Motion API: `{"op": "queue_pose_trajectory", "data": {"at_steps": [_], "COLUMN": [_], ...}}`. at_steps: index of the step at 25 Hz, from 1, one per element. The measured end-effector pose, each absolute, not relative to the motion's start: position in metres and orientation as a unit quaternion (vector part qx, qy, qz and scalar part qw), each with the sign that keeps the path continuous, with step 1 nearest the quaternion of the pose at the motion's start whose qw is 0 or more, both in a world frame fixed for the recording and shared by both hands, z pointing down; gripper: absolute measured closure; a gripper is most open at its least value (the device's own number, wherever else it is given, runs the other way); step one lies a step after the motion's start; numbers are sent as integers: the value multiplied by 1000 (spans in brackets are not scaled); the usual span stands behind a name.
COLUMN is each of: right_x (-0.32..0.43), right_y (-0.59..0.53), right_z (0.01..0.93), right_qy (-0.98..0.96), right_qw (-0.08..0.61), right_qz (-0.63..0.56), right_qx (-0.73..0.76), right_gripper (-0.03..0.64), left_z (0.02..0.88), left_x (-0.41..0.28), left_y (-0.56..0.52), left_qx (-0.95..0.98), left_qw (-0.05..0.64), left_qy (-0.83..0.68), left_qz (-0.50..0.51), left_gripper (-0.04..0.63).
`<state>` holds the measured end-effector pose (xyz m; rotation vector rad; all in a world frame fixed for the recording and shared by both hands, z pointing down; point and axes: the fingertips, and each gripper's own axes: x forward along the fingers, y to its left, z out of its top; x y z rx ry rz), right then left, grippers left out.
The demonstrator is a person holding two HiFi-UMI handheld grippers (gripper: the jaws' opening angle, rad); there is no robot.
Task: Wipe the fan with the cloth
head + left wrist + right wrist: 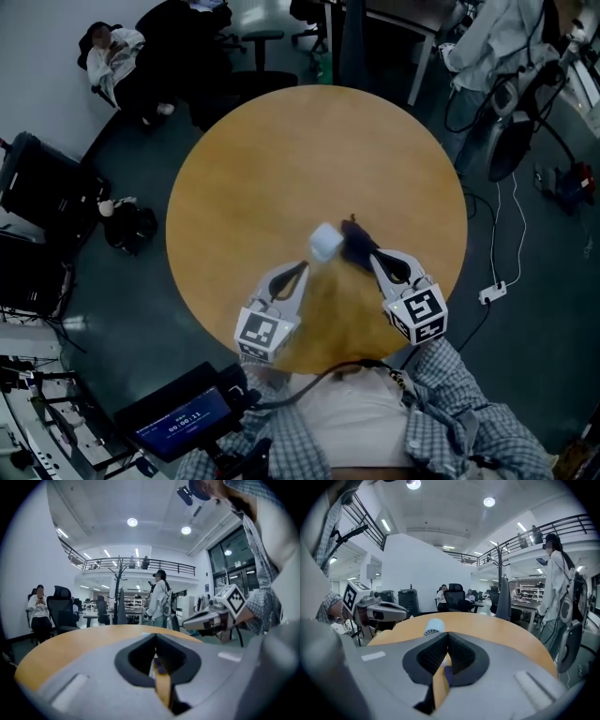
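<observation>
Left gripper (305, 268), head view: over the near part of the round surface (244, 169), tips just beside the white fan (325, 242).
Right gripper (372, 253), head view: tips at the dark cloth (356, 246), which touches the fan's right side.
Left gripper view: jaws pressed together at the tips, nothing clamped; Right gripper alongside.
Right gripper view: jaws meet tip to tip, gripping nothing; fan stands on the surface just beyond them.

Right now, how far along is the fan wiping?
Barely begun, it seems. The small white fan sits on the round table with the dark cloth lying beside it. Both the left gripper and right gripper are shut and empty. Picking up the cloth and wiping remain.
</observation>
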<state>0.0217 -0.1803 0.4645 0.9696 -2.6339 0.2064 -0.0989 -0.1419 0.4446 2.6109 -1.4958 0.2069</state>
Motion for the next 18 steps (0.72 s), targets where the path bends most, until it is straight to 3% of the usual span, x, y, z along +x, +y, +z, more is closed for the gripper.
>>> {"op": "queue_pose_trajectory", "data": {"at_steps": [18], "right_x": [8], "right_y": [-177], "right_z": [441], "right_qy": [-937], "right_qw": [141], "right_qz": [65], "right_qx": [312], "right_gripper": [614], "left_z": [434], "left_x": [-97], "left_y": [-142], "left_qx": [866], "left_qw": [49], "left_qy": [-492], "left_qz": [72], "left_gripper": [594]}}
